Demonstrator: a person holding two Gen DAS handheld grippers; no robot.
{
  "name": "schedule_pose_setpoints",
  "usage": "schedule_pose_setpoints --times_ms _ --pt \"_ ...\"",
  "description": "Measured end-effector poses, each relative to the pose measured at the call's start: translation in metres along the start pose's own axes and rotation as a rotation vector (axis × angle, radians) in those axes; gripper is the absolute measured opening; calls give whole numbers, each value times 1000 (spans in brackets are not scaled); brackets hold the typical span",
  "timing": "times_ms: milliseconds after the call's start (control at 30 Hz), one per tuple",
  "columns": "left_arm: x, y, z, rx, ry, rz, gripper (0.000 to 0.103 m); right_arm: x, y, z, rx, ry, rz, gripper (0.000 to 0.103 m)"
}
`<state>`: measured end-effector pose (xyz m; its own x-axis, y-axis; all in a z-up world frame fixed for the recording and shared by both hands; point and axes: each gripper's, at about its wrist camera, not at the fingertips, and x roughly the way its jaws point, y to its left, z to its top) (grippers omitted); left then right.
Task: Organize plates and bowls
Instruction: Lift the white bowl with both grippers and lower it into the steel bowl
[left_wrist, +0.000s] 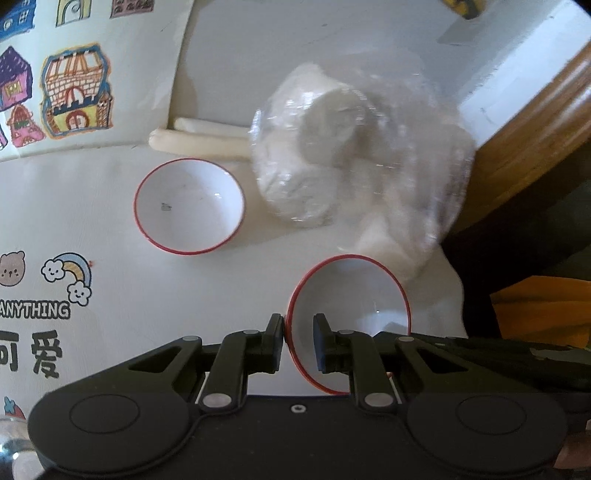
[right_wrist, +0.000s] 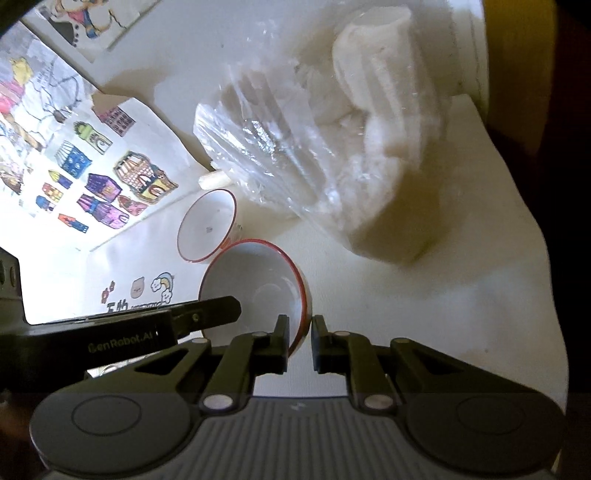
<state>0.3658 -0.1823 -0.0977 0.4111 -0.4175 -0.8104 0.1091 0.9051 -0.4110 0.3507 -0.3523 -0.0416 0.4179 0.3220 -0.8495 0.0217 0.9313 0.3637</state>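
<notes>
The left gripper (left_wrist: 298, 341) has its fingers closed narrowly across the left rim of the near bowl (left_wrist: 351, 295), one finger outside the wall and one inside, so the bowl hangs tilted with its opening toward the camera. The right gripper (right_wrist: 300, 341) pinches the same near bowl (right_wrist: 255, 280) on its right rim, again one finger inside and one outside.

Only the left wrist view shows the far bowl (left_wrist: 188, 206) whole: it stands upright on the white surface (left_wrist: 147, 295), left of and beyond the held one, well apart from it, with a small dark speck inside. In the right wrist view the far bowl (right_wrist: 207, 229) looks foreshortened and seems to meet the near bowl's rim; whether they touch there cannot be told. That view alone shows the left gripper (right_wrist: 207, 314) from the side, reaching in from the left with lettering on its body.

A clear plastic bag (left_wrist: 354, 155) of white rolls lies far right; its contents are blurred by glare. Children's drawings of houses (left_wrist: 74, 92) lie far left. The lower part of the near bowl is hidden behind the gripper bodies in both views. An orange thing (left_wrist: 543, 310) at the right edge is cut off and cannot be made out.
</notes>
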Motion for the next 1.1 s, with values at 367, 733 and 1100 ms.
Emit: schedule_pose_setpoints --times_ms 367,733,1100 --pt "-19 -32 -27 42 -6 -29 18 -39 -21 -29 9 -9 10 14" --pt "-30 -44 -51 60 32 -35 18 -65 -32 -53 -17 10 41 14" --pt "-37 -44 -65 57 58 -19 18 -68 -28 -65 -64 56 64 14"
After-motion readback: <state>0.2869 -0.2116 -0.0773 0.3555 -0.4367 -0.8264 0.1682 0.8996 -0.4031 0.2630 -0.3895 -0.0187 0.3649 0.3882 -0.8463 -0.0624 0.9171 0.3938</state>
